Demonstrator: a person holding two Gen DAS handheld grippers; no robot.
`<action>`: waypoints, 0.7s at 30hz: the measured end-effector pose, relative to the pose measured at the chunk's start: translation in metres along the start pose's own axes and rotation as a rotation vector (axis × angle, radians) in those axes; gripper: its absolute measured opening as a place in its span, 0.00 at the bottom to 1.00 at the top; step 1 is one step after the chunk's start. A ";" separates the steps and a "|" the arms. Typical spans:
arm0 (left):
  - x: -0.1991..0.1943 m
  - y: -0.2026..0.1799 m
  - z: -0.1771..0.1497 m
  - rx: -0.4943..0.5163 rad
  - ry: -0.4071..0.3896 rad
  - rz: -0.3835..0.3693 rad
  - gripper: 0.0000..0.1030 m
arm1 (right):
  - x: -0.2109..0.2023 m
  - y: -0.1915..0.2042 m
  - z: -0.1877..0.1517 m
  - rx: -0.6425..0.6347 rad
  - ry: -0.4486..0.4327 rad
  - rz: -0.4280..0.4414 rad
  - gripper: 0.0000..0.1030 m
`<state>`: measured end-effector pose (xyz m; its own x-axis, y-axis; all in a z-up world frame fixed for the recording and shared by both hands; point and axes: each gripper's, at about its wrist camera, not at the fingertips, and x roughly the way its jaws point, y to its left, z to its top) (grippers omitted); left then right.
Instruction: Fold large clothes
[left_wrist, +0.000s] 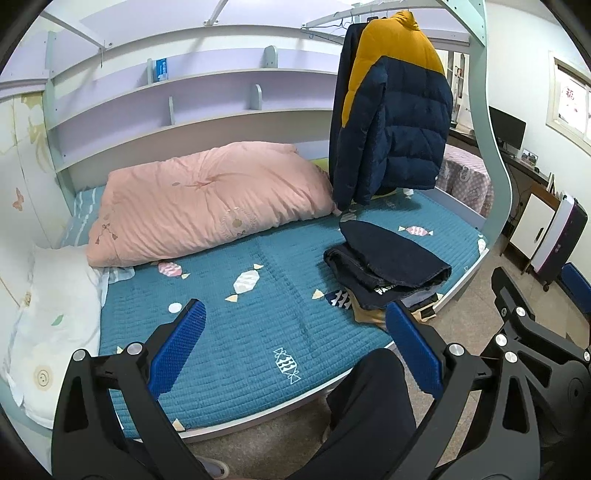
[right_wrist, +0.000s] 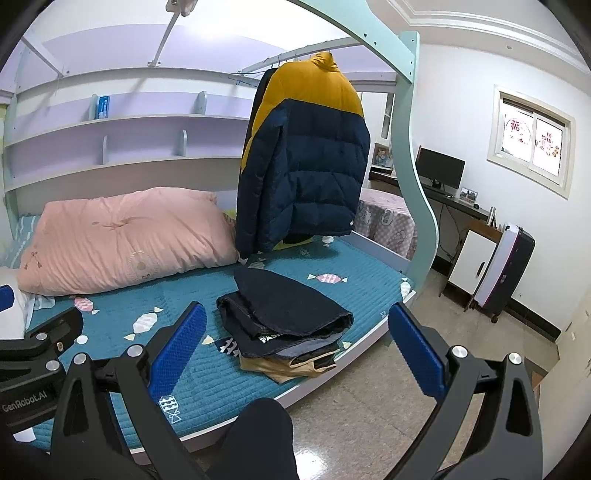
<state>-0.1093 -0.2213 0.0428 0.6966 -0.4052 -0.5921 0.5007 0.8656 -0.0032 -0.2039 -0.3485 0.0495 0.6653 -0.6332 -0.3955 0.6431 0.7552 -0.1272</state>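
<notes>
The padded navy-and-mustard quilted jacket (right_wrist: 306, 162) hangs from a thin metal rail (right_wrist: 295, 50) under the upper bunk, above the far end of the bed, its hem just clear of the teal quilted bedspread with a candy print (right_wrist: 207, 369). Hanging there, it looks like the next large garment waiting to be taken down and folded; neither tool touches it.

On the bedspread, near the bed's front edge and towards its foot, sits a stack of folded dark clothes (right_wrist: 284, 317), a navy piece on top, denim and a tan garment beneath. It is likely parked at that edge so the middle of the bed stays free as a folding surface. A plump pink duvet (left_wrist: 207, 206) is pushed back against the wall side, and a white pillow (left_wrist: 55, 314) lies at the head-end corner, probably for the same reason.

The left claw (left_wrist: 295, 347) is spread wide with nothing between its blue ribbed pads, held low in front of the bed's front edge. The right claw (right_wrist: 295, 347) is likewise spread and empty, just beside the left one and nearer the stack. A dark-trousered knee (right_wrist: 258, 435) shows below, so the person stands close against the bed, well short of the jacket; I judge a reach up and across comes first
</notes>
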 end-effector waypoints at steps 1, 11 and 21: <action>0.000 0.000 0.000 0.000 -0.001 0.002 0.95 | 0.000 0.000 0.000 0.000 0.000 0.001 0.93; -0.004 -0.001 0.001 0.012 -0.002 0.006 0.95 | -0.004 -0.003 0.000 0.021 0.011 0.012 0.93; -0.007 0.000 0.001 0.022 -0.001 0.002 0.95 | -0.004 -0.004 0.002 0.021 0.012 0.022 0.93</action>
<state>-0.1140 -0.2189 0.0474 0.6985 -0.4035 -0.5910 0.5103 0.8598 0.0161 -0.2086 -0.3493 0.0530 0.6748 -0.6146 -0.4087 0.6365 0.7649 -0.0994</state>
